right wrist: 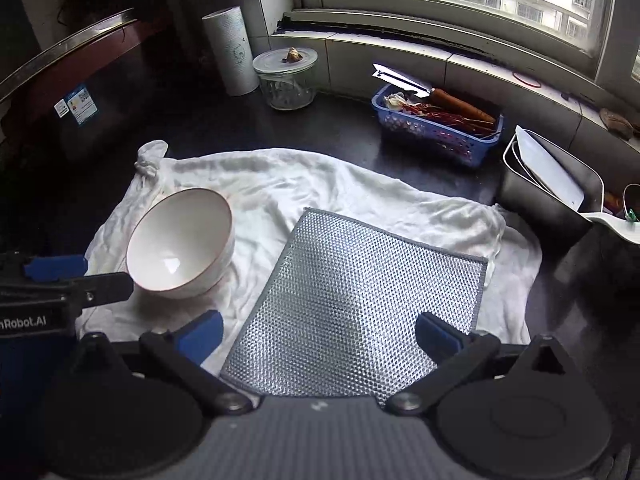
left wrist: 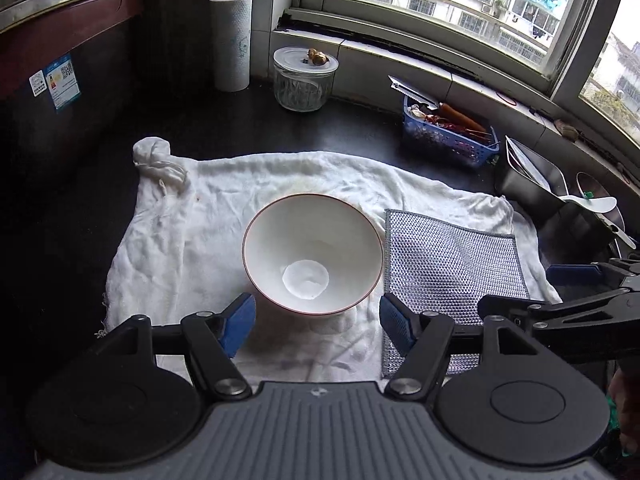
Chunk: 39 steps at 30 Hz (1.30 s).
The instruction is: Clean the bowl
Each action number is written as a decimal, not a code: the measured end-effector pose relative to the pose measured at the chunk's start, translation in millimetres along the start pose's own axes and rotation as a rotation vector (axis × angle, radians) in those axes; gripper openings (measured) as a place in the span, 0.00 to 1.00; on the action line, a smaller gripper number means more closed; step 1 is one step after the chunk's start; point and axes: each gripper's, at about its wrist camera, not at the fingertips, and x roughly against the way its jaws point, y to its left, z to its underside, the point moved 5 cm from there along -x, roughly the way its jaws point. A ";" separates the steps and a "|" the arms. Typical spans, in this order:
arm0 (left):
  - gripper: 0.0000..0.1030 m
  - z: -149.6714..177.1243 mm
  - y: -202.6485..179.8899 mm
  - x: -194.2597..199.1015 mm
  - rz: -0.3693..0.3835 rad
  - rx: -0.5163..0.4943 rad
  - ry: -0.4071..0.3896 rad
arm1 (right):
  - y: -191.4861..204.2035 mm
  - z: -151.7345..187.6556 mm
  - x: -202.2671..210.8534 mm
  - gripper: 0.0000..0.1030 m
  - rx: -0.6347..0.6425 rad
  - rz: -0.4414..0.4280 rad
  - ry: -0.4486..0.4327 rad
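Observation:
A white bowl (left wrist: 312,252) with a thin red rim stands upright on a white cloth (left wrist: 168,240); it also shows in the right wrist view (right wrist: 180,240). A silver mesh scouring cloth (left wrist: 448,264) lies flat on the white cloth, right of the bowl, and fills the middle of the right wrist view (right wrist: 352,304). My left gripper (left wrist: 318,326) is open and empty, just short of the bowl's near side. My right gripper (right wrist: 320,334) is open and empty, its fingers over the near edge of the mesh cloth. The right gripper also shows in the left wrist view (left wrist: 580,284).
A paper towel roll (left wrist: 232,40) and a lidded glass jar (left wrist: 304,80) stand at the back. A blue basket (left wrist: 448,136) with a knife and chillies sits by the window sill. A dark container (right wrist: 548,188) with a white board stands at the right.

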 end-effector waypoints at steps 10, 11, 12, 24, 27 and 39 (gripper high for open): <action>0.66 -13.8 13.6 0.4 0.073 -0.025 0.016 | 10.6 -7.8 3.2 0.99 -0.031 0.048 0.004; 0.66 -15.0 14.4 0.0 0.076 -0.031 0.020 | 11.9 -8.6 3.3 0.99 -0.036 0.058 0.005; 0.66 -16.3 15.2 -0.5 0.079 -0.038 0.024 | 13.4 -9.3 3.6 0.99 -0.042 0.068 0.007; 0.66 -21.2 18.4 -5.3 0.104 -0.108 0.050 | 25.9 -6.3 4.9 0.99 -0.087 0.150 0.033; 0.66 -21.9 17.3 -5.2 0.110 -0.122 0.048 | 27.3 -4.7 5.4 0.99 -0.093 0.159 0.041; 0.66 -24.8 16.6 -5.0 0.122 -0.149 0.042 | 29.1 0.3 5.1 0.99 -0.121 0.163 0.060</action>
